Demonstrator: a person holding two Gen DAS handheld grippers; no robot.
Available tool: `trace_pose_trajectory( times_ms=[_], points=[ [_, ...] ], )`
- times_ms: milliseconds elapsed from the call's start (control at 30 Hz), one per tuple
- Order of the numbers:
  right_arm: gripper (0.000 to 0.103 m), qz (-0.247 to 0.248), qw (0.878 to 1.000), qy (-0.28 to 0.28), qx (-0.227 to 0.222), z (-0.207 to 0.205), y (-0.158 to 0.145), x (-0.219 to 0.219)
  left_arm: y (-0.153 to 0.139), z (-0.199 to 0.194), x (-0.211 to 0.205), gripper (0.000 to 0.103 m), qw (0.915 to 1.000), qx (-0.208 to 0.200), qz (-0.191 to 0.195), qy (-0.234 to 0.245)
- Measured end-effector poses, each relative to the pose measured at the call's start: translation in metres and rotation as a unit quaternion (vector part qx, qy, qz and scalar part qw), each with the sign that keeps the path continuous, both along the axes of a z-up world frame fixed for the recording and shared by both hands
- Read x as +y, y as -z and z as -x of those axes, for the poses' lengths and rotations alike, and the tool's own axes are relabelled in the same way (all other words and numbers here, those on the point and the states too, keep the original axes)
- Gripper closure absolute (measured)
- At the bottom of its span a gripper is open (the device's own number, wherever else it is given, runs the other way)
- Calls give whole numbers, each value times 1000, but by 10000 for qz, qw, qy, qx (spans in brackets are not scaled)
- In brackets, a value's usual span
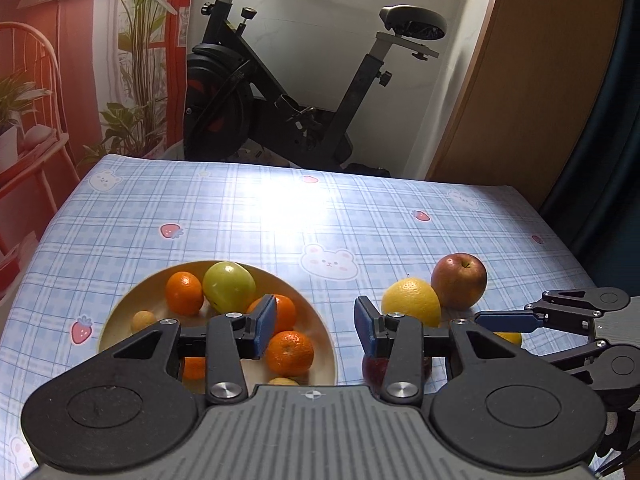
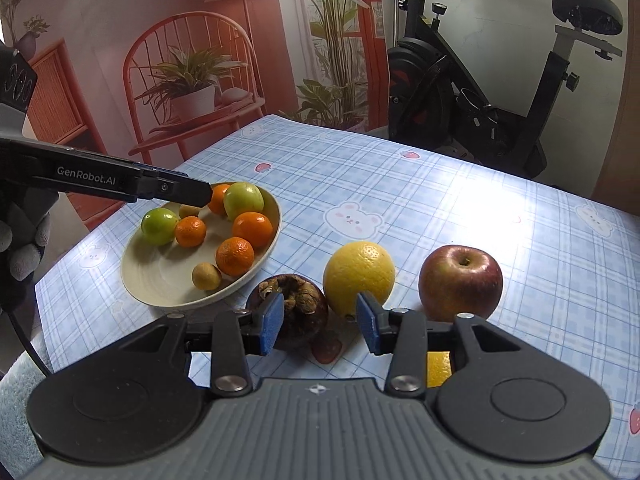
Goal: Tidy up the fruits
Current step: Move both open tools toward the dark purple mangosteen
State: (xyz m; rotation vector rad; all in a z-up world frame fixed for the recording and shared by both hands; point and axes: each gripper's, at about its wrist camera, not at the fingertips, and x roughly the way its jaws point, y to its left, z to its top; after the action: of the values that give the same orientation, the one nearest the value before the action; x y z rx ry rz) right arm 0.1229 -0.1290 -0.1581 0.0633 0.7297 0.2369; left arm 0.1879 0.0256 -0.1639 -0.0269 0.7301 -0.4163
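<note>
A cream plate holds several oranges, two green fruits and small yellowish ones. On the cloth to its right lie a dark mangosteen, a yellow citrus and a red apple. My right gripper is open just before the mangosteen and the citrus; its left pad overlaps the mangosteen in view, and the right pad is clear of it. My left gripper is open and empty above the plate's right rim, with the mangosteen under its right finger.
The table wears a blue checked cloth. Another yellow fruit lies behind my right gripper's right finger. A gloved hand holds the left gripper. An exercise bike stands behind the table, a wooden panel at the right.
</note>
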Motion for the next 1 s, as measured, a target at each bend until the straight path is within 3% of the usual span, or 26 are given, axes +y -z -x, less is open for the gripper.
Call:
trace_pose_trajectory(
  times_ms=[167,1000],
  points=[
    [54,-83,10000,21,22,8,9,-4,3,5,-8,58,9998,53,-109,170],
    [48,-821,9958,-245,320,-15,35,2,28,-22,-45,51,9931,828,238,794]
  ],
)
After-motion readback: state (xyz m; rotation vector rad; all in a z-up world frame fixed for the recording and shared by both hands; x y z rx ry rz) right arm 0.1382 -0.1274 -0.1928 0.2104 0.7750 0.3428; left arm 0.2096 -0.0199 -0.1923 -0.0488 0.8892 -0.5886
